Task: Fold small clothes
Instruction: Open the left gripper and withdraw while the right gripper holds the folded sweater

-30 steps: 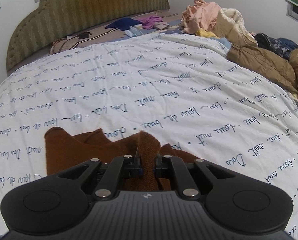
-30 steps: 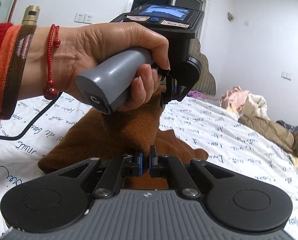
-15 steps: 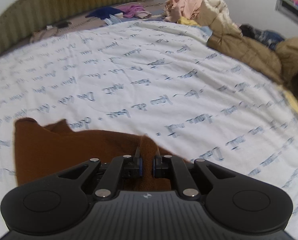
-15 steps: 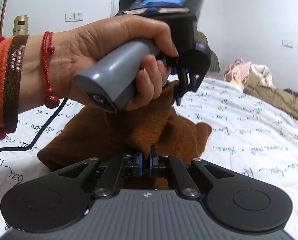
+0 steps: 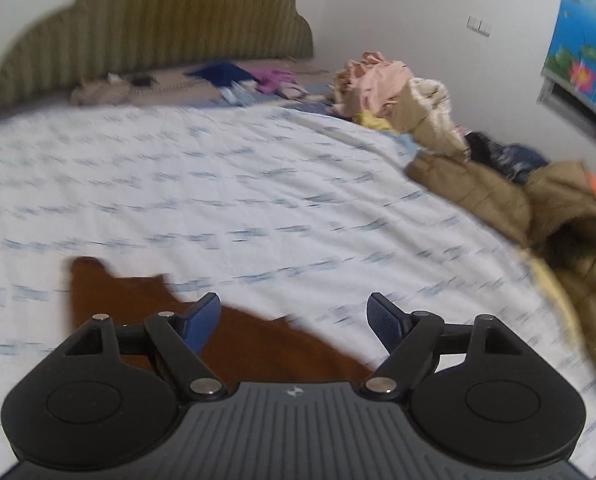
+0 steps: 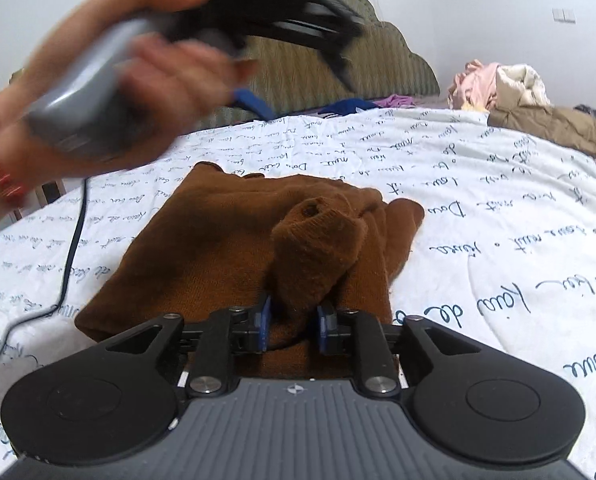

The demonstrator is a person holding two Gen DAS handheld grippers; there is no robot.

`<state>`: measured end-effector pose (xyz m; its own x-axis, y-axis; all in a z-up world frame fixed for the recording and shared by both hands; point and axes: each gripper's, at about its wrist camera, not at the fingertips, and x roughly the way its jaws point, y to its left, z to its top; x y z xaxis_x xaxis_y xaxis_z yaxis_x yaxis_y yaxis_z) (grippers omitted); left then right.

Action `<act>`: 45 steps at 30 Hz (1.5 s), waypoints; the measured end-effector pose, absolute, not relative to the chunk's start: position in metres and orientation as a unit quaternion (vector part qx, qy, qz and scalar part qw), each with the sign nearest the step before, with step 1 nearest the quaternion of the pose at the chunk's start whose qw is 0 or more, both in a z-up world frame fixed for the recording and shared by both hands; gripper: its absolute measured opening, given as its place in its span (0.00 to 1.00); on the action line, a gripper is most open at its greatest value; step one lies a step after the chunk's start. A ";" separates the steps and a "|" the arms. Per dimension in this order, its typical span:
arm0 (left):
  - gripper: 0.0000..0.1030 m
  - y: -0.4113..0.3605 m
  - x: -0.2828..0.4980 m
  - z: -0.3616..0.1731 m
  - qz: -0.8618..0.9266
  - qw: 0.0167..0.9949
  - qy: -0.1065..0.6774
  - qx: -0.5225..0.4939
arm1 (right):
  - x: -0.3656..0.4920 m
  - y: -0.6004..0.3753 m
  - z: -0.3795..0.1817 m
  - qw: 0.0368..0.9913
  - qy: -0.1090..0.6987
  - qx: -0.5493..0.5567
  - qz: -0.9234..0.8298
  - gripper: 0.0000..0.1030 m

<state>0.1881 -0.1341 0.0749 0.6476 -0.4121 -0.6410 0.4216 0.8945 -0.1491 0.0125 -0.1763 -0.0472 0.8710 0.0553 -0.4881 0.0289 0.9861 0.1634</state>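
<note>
We hold our left gripper (image 5: 294, 322) above the brown knit garment (image 6: 258, 248), its blue pads (image 5: 200, 320) spread wide apart with nothing between them. From the left wrist view, blurred as it is, the garment lies just under and ahead of the left-hand pad, flat on the white quilt (image 5: 238, 200) with blue handwriting print.

Our right gripper (image 6: 294, 320) sits low at the near edge of the garment. Its jaws are partly parted, and a rolled, tube-like fold of the garment (image 6: 317, 248) stands up between them; the left pad looks to touch the fold, but we cannot tell whether the pads actually press it on both sides.

From the right wrist view the garment lies bunched and partly doubled over itself on the quilt, with one lobe sticking out on the far right of it. Above and to the left of the garment, our left hand (image 6: 110, 80) grips the grey handle of the other tool, smeared by blur. A black cable (image 6: 74, 240) trails over the quilt left of the garment.

Beyond the garment stands the olive ribbed headboard (image 5: 158, 28). Far right of the garment, a heap of clothes (image 5: 397, 92) and a tan padded jacket (image 5: 477, 192) rest on the bed's edge.
</note>
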 end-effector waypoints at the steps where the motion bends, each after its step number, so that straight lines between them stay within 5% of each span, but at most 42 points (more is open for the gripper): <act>1: 0.78 -0.127 0.180 0.073 -0.218 0.914 0.342 0.022 | 0.012 -0.179 -0.047 0.963 0.254 0.092 0.010 0.33; 5: 0.78 -0.085 0.134 0.055 -0.158 0.939 0.296 0.069 | 0.012 -0.197 -0.046 0.952 0.257 0.161 0.048 0.58; 11: 0.78 -0.037 0.084 0.020 -0.129 0.941 0.307 0.056 | 0.021 -0.230 -0.044 0.924 0.249 0.284 0.061 0.61; 13: 0.78 -0.026 0.079 0.011 -0.121 0.939 0.318 0.043 | 0.029 -0.240 -0.047 0.913 0.252 0.315 0.061 0.57; 15: 0.78 -0.015 0.077 0.006 -0.115 0.936 0.331 0.026 | 0.035 -0.243 -0.052 0.905 0.263 0.330 0.051 0.22; 16: 0.78 -0.010 0.077 0.004 -0.113 0.934 0.337 0.019 | 0.036 -0.244 -0.055 0.901 0.269 0.336 0.044 0.15; 26: 0.78 -0.006 0.062 0.002 -0.107 0.932 0.343 0.046 | 0.012 -0.239 -0.053 0.895 0.276 0.343 0.079 0.12; 29: 0.78 -0.010 0.061 -0.003 -0.110 0.930 0.348 0.043 | 0.014 -0.245 -0.058 0.889 0.287 0.351 0.066 0.22; 33: 0.78 -0.013 0.059 -0.005 -0.106 0.931 0.345 0.051 | 0.016 -0.254 -0.055 0.885 0.263 0.377 0.077 0.58; 37: 0.79 -0.013 0.058 -0.007 -0.104 0.931 0.347 0.052 | 0.026 -0.254 -0.049 0.891 0.256 0.368 0.071 0.58; 38: 0.80 -0.013 0.059 -0.008 -0.104 0.930 0.348 0.051 | 0.030 -0.254 -0.050 0.890 0.259 0.369 0.071 0.55; 40: 0.82 -0.012 0.060 -0.009 -0.100 0.930 0.350 0.050 | 0.039 -0.256 -0.054 0.882 0.272 0.378 0.062 0.26; 45: 0.83 -0.009 0.060 -0.009 -0.098 0.931 0.348 0.048 | 0.032 -0.259 -0.065 0.873 0.271 0.401 0.065 0.16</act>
